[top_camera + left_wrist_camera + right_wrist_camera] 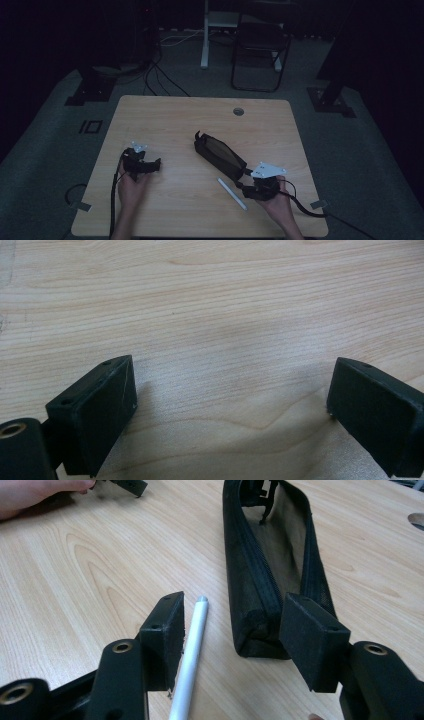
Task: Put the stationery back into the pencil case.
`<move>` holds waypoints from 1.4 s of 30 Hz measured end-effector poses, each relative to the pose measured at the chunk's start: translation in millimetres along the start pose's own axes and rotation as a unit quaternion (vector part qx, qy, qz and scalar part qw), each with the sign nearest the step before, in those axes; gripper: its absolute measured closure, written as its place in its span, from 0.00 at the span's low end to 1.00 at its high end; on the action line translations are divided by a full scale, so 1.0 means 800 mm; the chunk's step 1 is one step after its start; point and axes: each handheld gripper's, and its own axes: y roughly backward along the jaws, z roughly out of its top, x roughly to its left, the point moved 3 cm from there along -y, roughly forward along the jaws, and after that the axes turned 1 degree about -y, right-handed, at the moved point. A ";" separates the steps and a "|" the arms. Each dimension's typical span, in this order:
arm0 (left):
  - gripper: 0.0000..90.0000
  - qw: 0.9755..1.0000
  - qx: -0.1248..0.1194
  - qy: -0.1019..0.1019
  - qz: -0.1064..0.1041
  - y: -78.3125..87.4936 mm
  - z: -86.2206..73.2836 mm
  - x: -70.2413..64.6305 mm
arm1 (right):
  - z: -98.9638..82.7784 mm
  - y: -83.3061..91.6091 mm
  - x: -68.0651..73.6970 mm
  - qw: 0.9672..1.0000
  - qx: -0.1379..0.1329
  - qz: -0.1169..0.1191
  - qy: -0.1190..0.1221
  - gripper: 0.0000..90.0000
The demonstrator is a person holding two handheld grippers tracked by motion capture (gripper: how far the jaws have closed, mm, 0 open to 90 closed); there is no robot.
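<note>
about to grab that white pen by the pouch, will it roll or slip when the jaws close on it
Probably apt to roll: the white pen looks round and smooth, lying flat on the bare table. It seems thin and stiff, likely light, so a nudge from the open right gripper could shift it towards the black pouch. Its smooth surface may slip.

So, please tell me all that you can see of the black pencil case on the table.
The black pencil case is a long, narrow pouch that looks like fabric or mesh, with a zipper along its top. The zipper is open, so the brownish inside shows, and something small and dark lies at its far end. It lies flat and diagonal on the wooden table. Its near end sits between the jaws of the open right gripper, next to a white pen that lies apart from it.
</note>
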 end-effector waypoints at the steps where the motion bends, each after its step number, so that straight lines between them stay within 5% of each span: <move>1: 0.07 1.000 0.000 0.000 0.000 0.000 0.000 0.000 | -0.001 -0.001 0.000 1.000 0.000 0.001 0.002 0.48; 37: 0.07 1.000 0.000 0.000 0.000 0.000 0.000 0.000 | -0.026 -0.028 0.023 0.999 0.034 0.018 0.013 0.49; 42: 0.07 1.000 0.000 0.000 0.000 0.000 0.000 0.000 | -0.028 -0.030 0.025 0.999 0.033 0.027 0.010 0.55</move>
